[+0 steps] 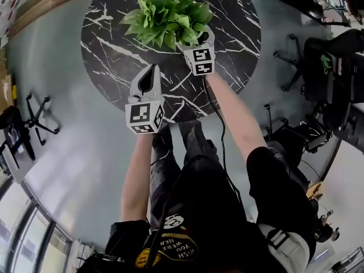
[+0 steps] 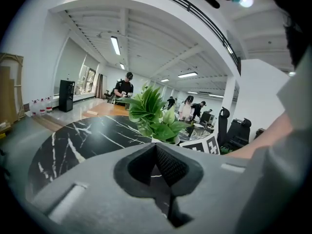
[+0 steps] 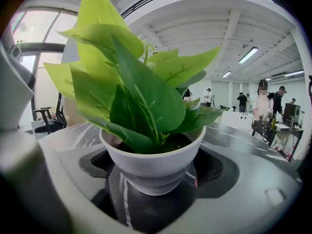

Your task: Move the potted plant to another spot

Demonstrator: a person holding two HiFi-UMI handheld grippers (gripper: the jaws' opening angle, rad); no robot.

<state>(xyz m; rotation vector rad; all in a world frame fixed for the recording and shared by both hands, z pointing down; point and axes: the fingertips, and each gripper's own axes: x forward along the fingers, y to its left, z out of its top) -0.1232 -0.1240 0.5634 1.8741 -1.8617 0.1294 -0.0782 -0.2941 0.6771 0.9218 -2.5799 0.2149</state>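
**Left gripper**: jaws closed together, nothing between them. It hangs over the near edge of the table, idle, leaving the one-handed job to the other gripper.

**Round black marble table**: white-veined, and it bears the plant.

**Potted plant**: broad green leaves in a white pot, at the table's middle and upright. Whether it rests or is just lifted, I cannot tell.

**Right gripper**: jaws wide, pads clasping the pot's sides low under the rim. This likely keeps the foliage uncrushed and the pot level for carrying.
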